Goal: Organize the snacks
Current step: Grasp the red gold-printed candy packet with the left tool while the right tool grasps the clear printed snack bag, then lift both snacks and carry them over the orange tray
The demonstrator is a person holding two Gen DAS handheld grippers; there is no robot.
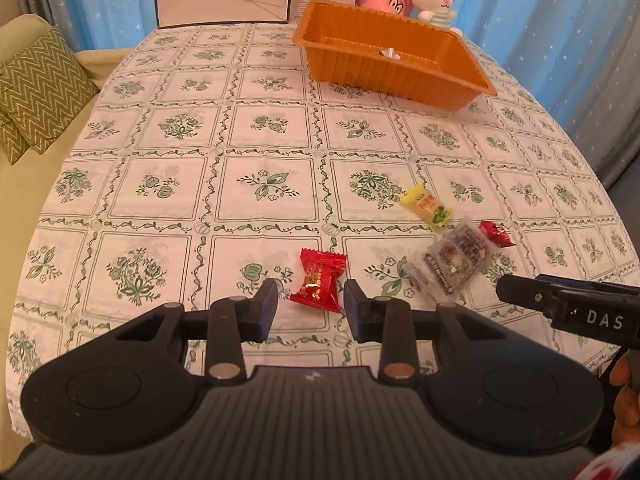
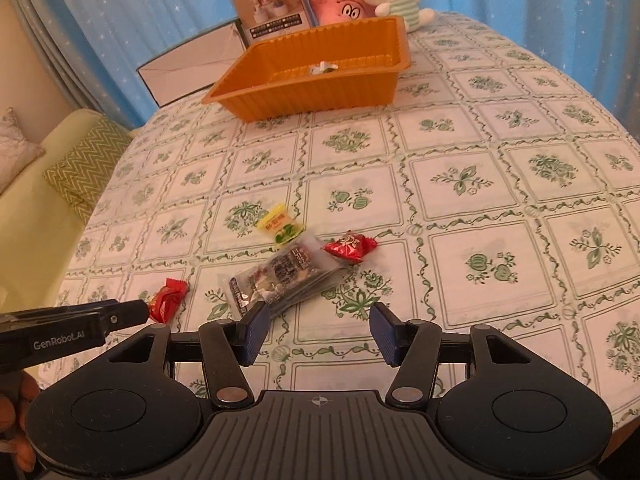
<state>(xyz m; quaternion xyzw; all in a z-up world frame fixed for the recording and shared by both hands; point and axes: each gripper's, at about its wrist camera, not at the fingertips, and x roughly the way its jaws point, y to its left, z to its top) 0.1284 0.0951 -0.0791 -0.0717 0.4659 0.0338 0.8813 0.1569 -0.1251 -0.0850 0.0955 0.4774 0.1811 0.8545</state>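
Picking up the red candy (image 1: 318, 280) is judged to be the step in hand for the left gripper (image 1: 310, 304). The candy lies flat on the tablecloth (image 1: 200, 184), just ahead of the fingertips and between their lines; the jaws are spread slightly wider than the wrapper and nothing is pinched. The pads should be lowered on both sides of the padded middle, not the crimped ends, before closure.

The right gripper (image 2: 316, 330) is also spread and empty. The clear snack packet (image 2: 286, 276) lies just ahead of its left finger, off centre, so a shift to that side is advised. A yellow packet (image 2: 280, 226) and a small red candy (image 2: 351, 246) lie beyond, touching or nearly touching the clear packet. The orange tray (image 1: 452, 92), far ahead, is the likely destination.
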